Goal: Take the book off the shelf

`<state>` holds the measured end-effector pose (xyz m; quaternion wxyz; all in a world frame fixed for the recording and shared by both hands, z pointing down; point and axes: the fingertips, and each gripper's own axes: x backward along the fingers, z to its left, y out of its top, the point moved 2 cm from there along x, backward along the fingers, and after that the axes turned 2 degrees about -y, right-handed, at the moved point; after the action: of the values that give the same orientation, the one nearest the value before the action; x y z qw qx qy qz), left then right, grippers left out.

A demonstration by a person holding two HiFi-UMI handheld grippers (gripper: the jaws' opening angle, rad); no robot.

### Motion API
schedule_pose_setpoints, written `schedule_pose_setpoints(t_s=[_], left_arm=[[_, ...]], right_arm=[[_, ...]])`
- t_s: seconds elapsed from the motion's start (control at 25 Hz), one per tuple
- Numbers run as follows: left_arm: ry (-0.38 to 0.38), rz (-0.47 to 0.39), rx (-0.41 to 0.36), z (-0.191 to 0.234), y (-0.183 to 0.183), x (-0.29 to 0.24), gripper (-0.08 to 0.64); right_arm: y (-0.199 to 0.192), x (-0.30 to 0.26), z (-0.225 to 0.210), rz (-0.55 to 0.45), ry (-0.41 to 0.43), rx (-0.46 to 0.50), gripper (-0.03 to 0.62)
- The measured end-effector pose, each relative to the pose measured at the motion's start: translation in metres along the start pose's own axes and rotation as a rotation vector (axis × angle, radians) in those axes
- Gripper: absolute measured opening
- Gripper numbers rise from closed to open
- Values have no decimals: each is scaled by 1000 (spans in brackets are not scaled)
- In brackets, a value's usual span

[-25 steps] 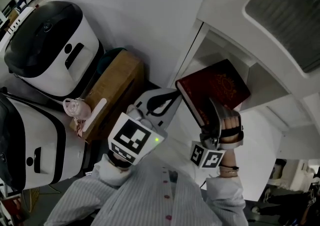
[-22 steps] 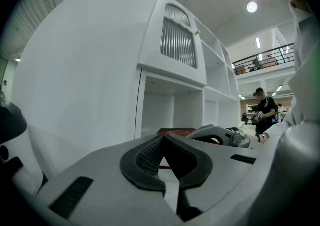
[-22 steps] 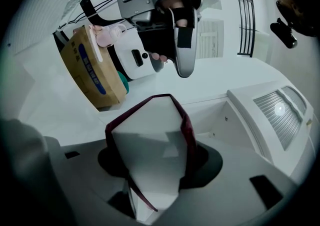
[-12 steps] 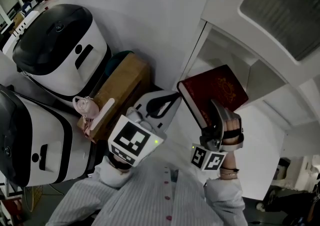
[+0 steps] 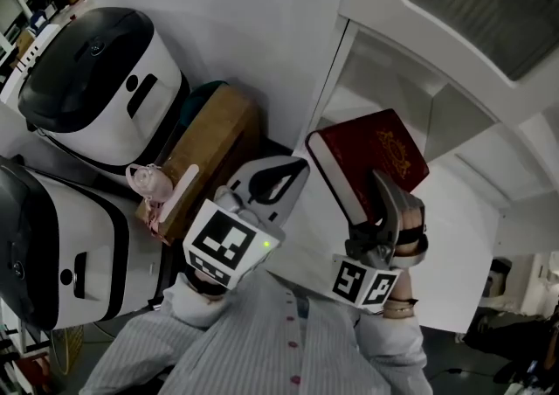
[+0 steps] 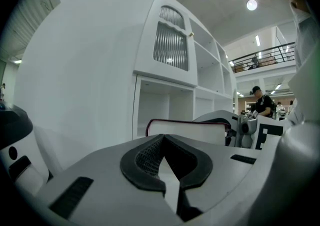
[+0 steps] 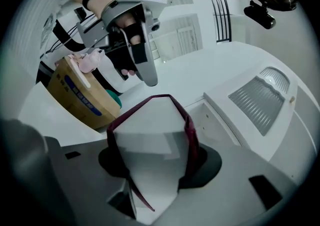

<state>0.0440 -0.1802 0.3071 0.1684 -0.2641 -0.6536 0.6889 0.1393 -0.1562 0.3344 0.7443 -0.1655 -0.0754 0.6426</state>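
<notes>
The right gripper (image 5: 377, 188) is clamped on the red book (image 5: 376, 150), which is held out in front of the white shelf (image 5: 395, 79). The left gripper (image 6: 165, 156) is closed and empty. The removal is judged practically done.

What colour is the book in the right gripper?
The book is dark red, clearest in the head view.

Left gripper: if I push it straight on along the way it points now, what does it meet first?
Most likely the page edge of the book, held in the right gripper, just beyond the tips of the shut left gripper. The white shelf compartment lies behind it; exact depth is unclear.
</notes>
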Motion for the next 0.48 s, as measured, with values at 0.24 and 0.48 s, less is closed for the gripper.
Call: schedule_pose_setpoints(t_s=[0.24,0.48], left_arm=[[-35,10,-6,-17,-1,-4,11],[-71,14,-20,-35,0,-6,11]], right_arm=[[1,20,-8,4,-6,-98,218],[-1,42,-18,27,-19,-191,216]])
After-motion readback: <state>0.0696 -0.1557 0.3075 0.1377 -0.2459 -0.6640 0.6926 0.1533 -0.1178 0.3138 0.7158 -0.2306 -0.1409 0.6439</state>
